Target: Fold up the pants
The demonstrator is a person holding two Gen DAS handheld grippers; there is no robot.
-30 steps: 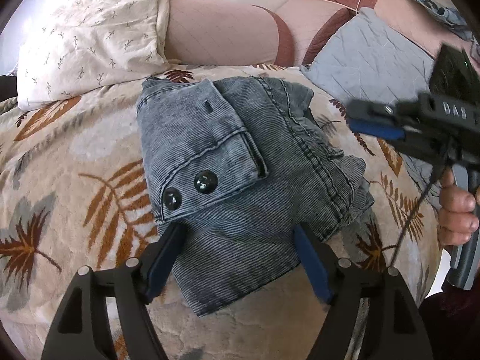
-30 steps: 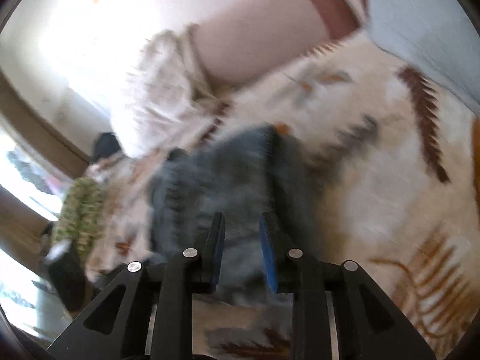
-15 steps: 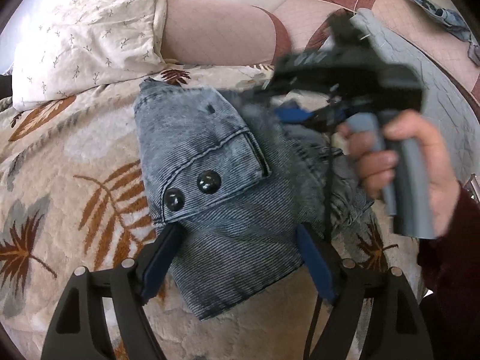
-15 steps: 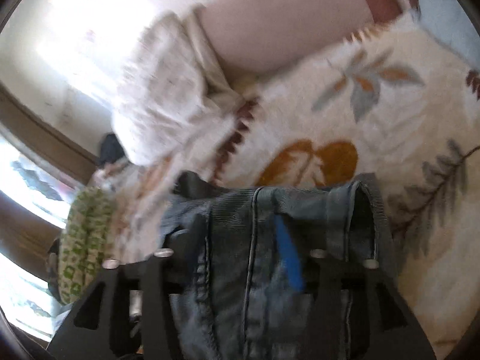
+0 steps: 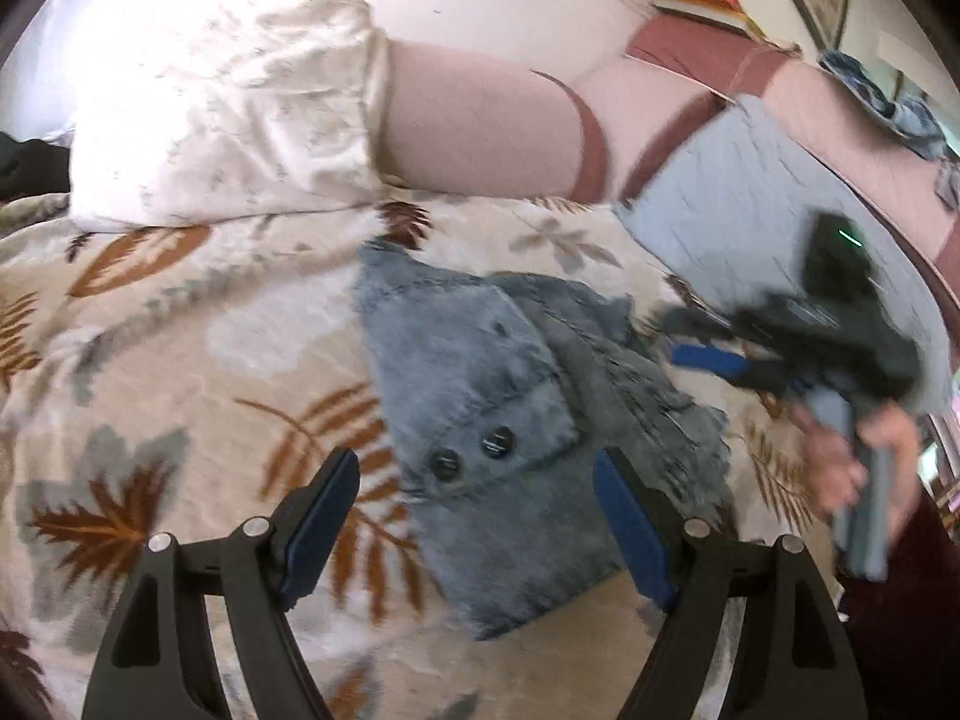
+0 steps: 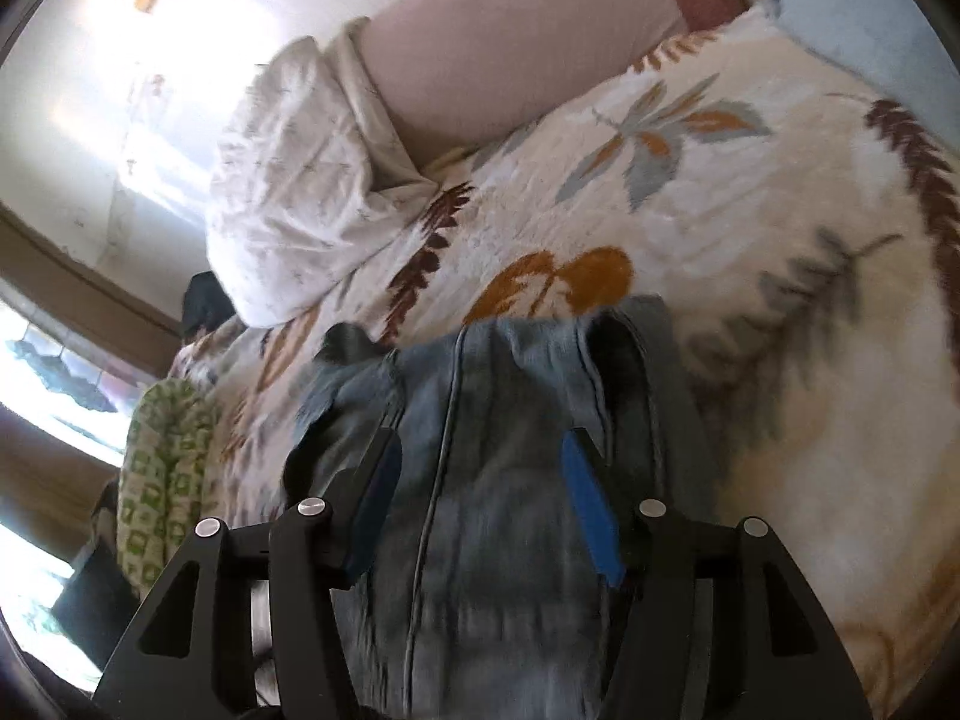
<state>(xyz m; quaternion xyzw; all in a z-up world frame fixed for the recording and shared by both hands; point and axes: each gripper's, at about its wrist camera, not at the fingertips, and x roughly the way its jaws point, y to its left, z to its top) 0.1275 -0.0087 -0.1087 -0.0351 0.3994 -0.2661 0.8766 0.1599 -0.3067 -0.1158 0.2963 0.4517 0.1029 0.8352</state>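
The blue-grey denim pants (image 5: pixel 510 420) lie folded into a compact bundle on the leaf-print bedspread (image 5: pixel 150 360), a buttoned pocket flap on top. My left gripper (image 5: pixel 477 516) is open and empty, held above the bundle's near end. My right gripper (image 5: pixel 708 357) shows in the left wrist view at the bundle's right side, blurred, held in a hand. In the right wrist view the right gripper (image 6: pixel 480 480) is open, jaws either side of the denim (image 6: pixel 498 408) just below, not clamping it.
A white patterned pillow (image 5: pixel 228 114) and a pink bolster (image 5: pixel 480 126) lie at the bed's head. A grey quilted cushion (image 5: pixel 750 210) sits at the right. A green patterned cloth (image 6: pixel 162 468) lies at the bed's left edge in the right wrist view.
My right gripper swung over the bundle, then drew back to its right side. My left gripper lifted and pulled back a little; the bundle now looks smaller.
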